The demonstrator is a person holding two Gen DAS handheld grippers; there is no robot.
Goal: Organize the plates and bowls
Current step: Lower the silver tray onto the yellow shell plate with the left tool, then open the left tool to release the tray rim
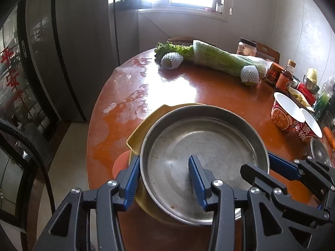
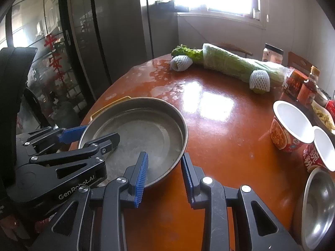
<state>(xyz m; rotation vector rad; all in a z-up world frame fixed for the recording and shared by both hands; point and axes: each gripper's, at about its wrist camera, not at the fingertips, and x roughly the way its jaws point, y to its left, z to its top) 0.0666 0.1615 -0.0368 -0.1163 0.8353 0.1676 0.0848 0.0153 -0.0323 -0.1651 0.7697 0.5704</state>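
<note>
A round steel plate (image 1: 201, 146) lies on a yellow dish (image 1: 142, 129) near the table's front edge, with an orange-pink disc (image 1: 120, 164) under them. My left gripper (image 1: 165, 177) is open and straddles the plate's left rim, one finger outside, one inside. My right gripper (image 2: 164, 171) is open and straddles the plate's (image 2: 142, 129) right rim. The right gripper also shows in the left wrist view (image 1: 278, 167), and the left gripper in the right wrist view (image 2: 92, 136). A steel bowl (image 2: 320, 207) stands at the right edge.
The round orange table (image 2: 219, 125) carries two instant-noodle cups (image 2: 291, 125), wrapped celery (image 1: 219, 60), two fruits in foam nets (image 1: 171, 60), and sauce bottles and jars (image 1: 285, 75) at the far right. A dark fridge (image 1: 62, 52) stands to the left.
</note>
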